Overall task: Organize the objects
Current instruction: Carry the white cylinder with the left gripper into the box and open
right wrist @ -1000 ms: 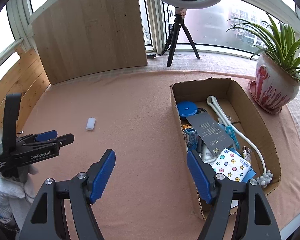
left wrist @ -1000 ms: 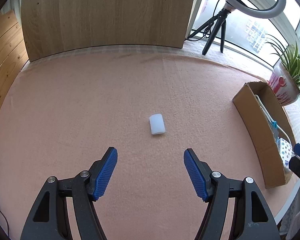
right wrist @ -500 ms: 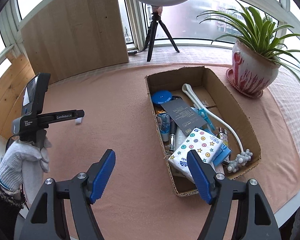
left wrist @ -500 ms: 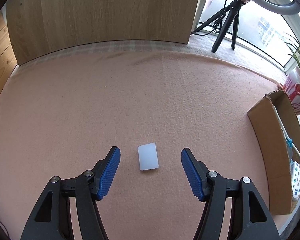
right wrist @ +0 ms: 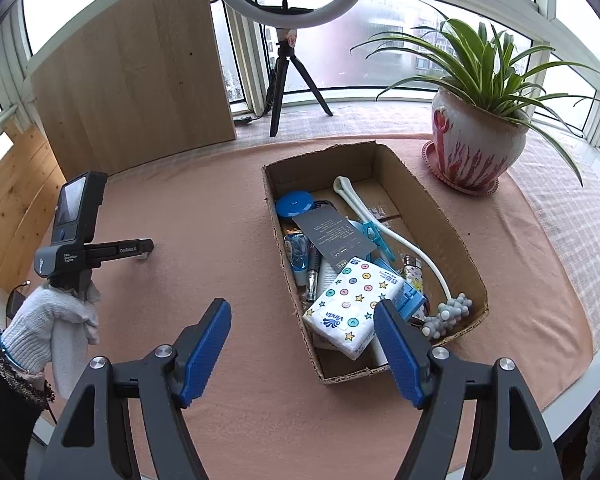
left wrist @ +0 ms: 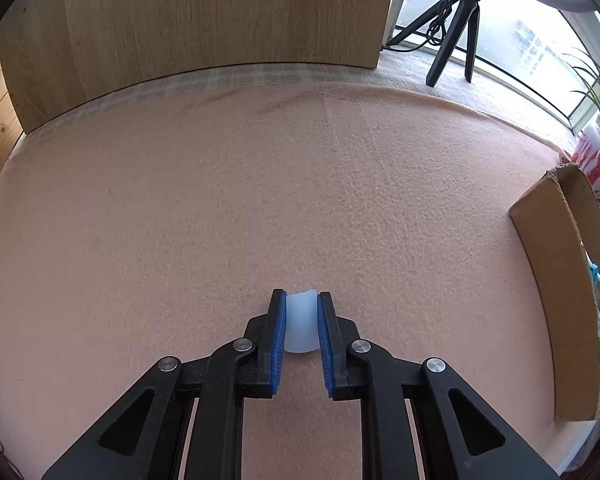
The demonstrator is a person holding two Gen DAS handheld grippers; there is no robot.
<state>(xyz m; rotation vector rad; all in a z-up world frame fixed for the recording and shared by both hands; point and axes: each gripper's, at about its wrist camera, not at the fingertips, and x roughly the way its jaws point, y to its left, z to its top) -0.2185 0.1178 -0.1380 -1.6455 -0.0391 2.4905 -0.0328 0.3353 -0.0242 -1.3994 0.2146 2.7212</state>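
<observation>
My left gripper (left wrist: 301,298) is shut on a small translucent white block (left wrist: 301,326) that lies on the pink felt table cover (left wrist: 260,200). The blue pads press both its sides. In the right wrist view the left gripper (right wrist: 146,247) reaches low over the cover at the left, held by a gloved hand; the block is hidden there. My right gripper (right wrist: 302,312) is open and empty, hovering above the near left corner of the cardboard box (right wrist: 456,240), which holds a tissue pack (right wrist: 352,308), a blue round case (right wrist: 294,204) and several other items.
A potted spider plant (right wrist: 474,148) stands behind the box on the right. A ring light on a tripod (right wrist: 288,80) and a wooden board (right wrist: 140,92) stand at the back. The box's side wall (left wrist: 548,280) shows at the right of the left wrist view.
My left gripper moved forward over the white block and shut on it. The right gripper's view shifted left, so the box now sits more to the right and nearer.
</observation>
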